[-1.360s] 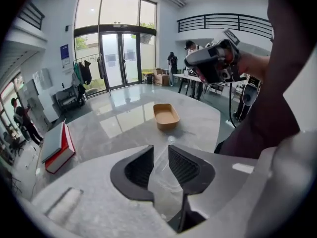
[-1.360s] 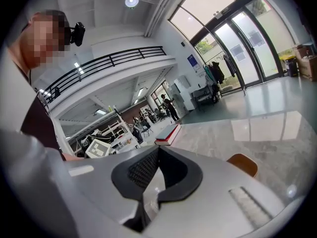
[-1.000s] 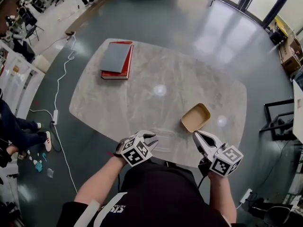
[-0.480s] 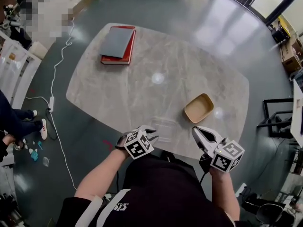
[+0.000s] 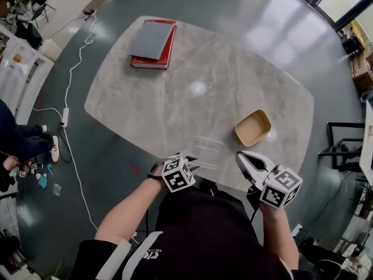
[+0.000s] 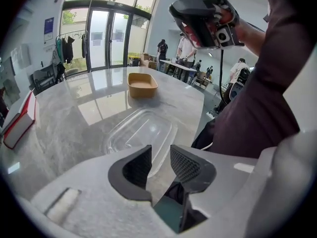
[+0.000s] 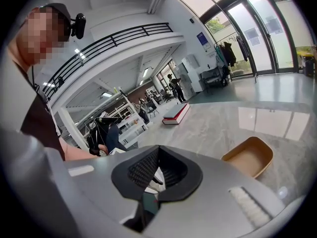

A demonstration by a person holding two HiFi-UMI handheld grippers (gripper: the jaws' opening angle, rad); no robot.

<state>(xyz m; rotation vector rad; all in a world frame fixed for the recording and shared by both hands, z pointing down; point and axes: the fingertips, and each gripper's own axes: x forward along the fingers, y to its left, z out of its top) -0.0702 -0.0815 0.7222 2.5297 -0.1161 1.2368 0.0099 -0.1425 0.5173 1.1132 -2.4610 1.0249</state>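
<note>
Left gripper [image 5: 187,159]: you hold it low at the near edge of the grey marble table [image 5: 175,98], your forearm reaching in from below. In the left gripper view [image 6: 160,155] the two black ribbed jaws stand apart with a narrow gap; nothing sits between them, only table top and the table's near edge show through.

The shallow, rectangular clear plastic container [image 5: 208,150] lies flat on the table at the near edge, just ahead of the left jaws and not touched by them. In the left gripper view [image 6: 141,133] it lies directly in line with the gap.

Right gripper [image 5: 242,159]: you hold it off the near edge toward the table's near-right corner, above the table. In the right gripper view [image 7: 158,150] the jaw tips meet, closed on nothing. From the left gripper view it shows high up [image 6: 203,14], gripped in your hand, well apart from the clear plastic container.

The tan oblong paper tray [image 5: 252,128] sits empty near the right edge, beyond the clear plastic container and apart from it. It is ahead of the right gripper [image 7: 250,157] and farther along the table in the left gripper view [image 6: 142,85].

A red hardcover book with a grey book on top [image 5: 152,42] lies at the far-left corner, well apart from both grippers.
</note>
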